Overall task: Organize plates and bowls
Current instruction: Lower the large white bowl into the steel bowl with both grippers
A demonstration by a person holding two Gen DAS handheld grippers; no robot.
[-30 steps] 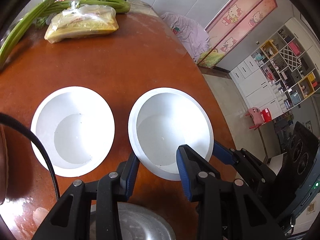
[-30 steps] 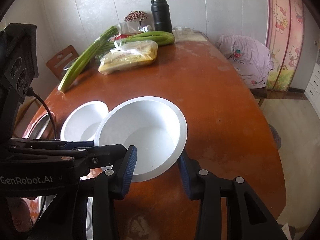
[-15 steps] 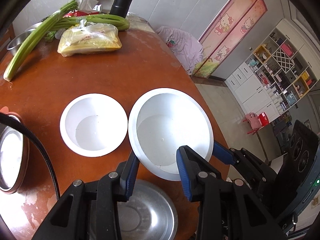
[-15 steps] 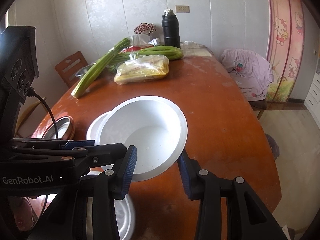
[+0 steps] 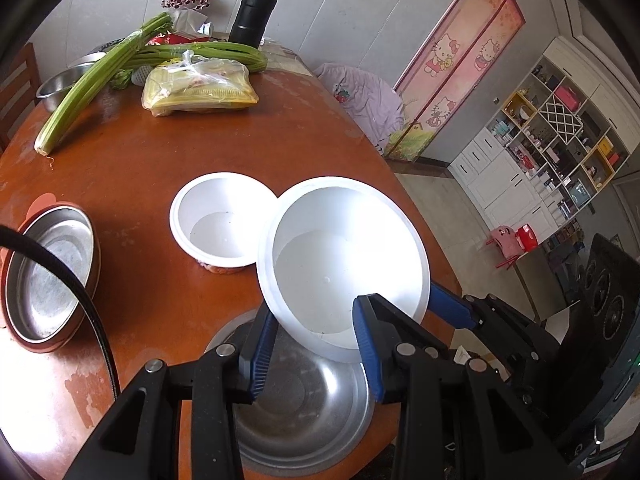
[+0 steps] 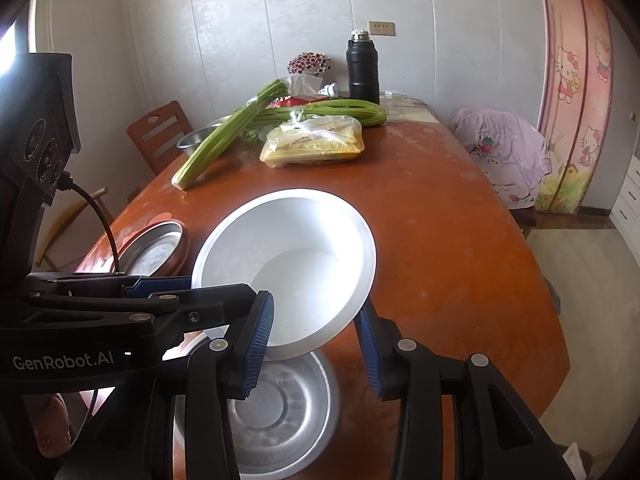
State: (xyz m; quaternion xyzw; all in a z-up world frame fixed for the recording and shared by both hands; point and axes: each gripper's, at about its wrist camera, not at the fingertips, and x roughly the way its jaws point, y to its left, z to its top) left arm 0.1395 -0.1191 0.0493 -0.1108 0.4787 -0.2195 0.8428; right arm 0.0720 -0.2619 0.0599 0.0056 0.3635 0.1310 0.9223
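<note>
A large white bowl (image 5: pixel 344 264) is held up in the air, tilted, over a steel bowl (image 5: pixel 304 404) at the table's near edge. My left gripper (image 5: pixel 316 348) and my right gripper (image 6: pixel 316 344) each clamp the bowl's near rim, one finger inside and one outside. The bowl also shows in the right wrist view (image 6: pixel 288 268), with the steel bowl (image 6: pixel 276 412) under it. A smaller white bowl (image 5: pixel 220 220) sits on the table to the left. A steel plate with a red rim (image 5: pixel 44 276) lies at the far left.
The brown oval table (image 5: pixel 160 152) carries celery stalks (image 5: pixel 92 80), a bagged yellow packet (image 5: pixel 200 88), a black flask (image 5: pixel 252 16) and a steel basin (image 5: pixel 60 84) at the far end. A wooden chair (image 6: pixel 160 136) stands left of the table. My left gripper's cable (image 5: pixel 80 292) crosses the red-rimmed plate.
Both grippers have lifted the large white bowl off the table and drawn it back over the steel bowl. The smaller white bowl stays on the table.
</note>
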